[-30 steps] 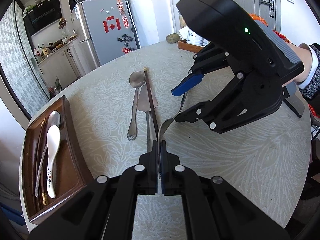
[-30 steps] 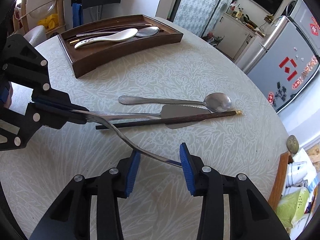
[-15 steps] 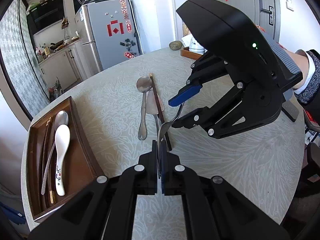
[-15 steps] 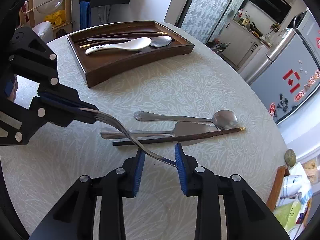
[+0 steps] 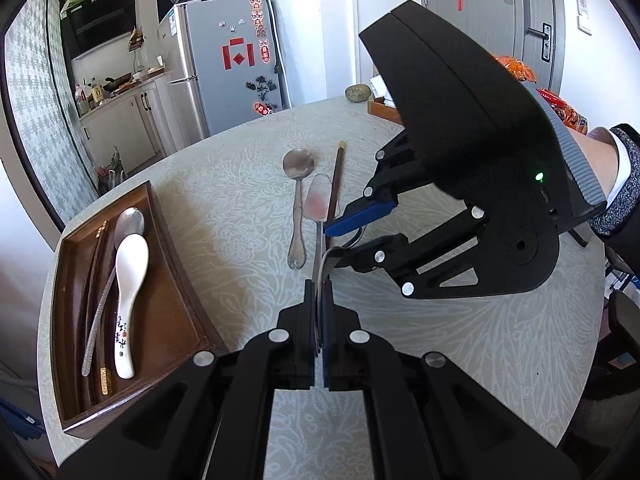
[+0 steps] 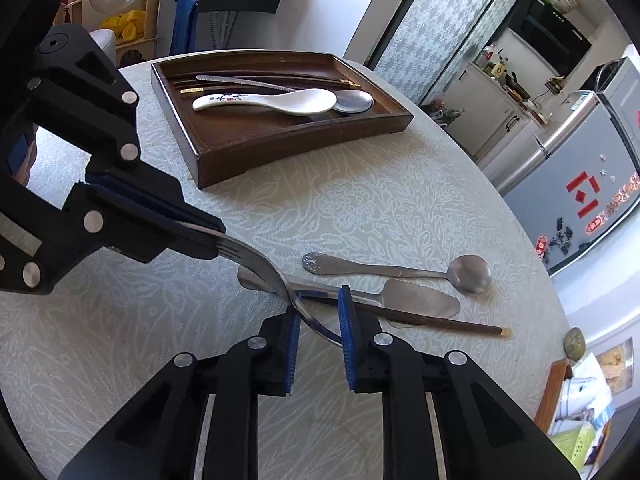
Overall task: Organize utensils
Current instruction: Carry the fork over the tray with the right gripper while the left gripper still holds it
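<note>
- Above the table (image 6: 400, 208), between both grippers: fork (image 6: 256, 268), lifted clear, tine end pinched in the left gripper (image 5: 319, 320), handle running between the blue pads of the right gripper (image 6: 318, 344).
- Left jaws clamped tight on the fork; right jaws narrow but with a gap visible on either side of the handle, so seemingly not gripping it.
- Reads as a hand-over or re-grip in mid-air, fork not yet in the tray (image 6: 224, 160).
- Done so far: white spoon (image 5: 128, 292), a metal spoon (image 5: 129, 222) and chopsticks (image 5: 96, 272) lying in the tray.
- Left to do, besides the fork: spoon (image 6: 400, 270), knife (image 6: 416, 300) and a single chopstick (image 6: 448, 322) lying close together on the cloth, at 1 o'clock from the right gripper.
- Roughly half done by count.
- Left wrist view only: tray at 9 o'clock, the three loose pieces at 12, the person's sleeve behind the right gripper at 3, fork nearly edge-on and hard to read.
- Right wrist view only: the fork's curve and tines plain, the gap at the blue pads, tray at 12 o'clock beyond the left gripper at 9.
</note>
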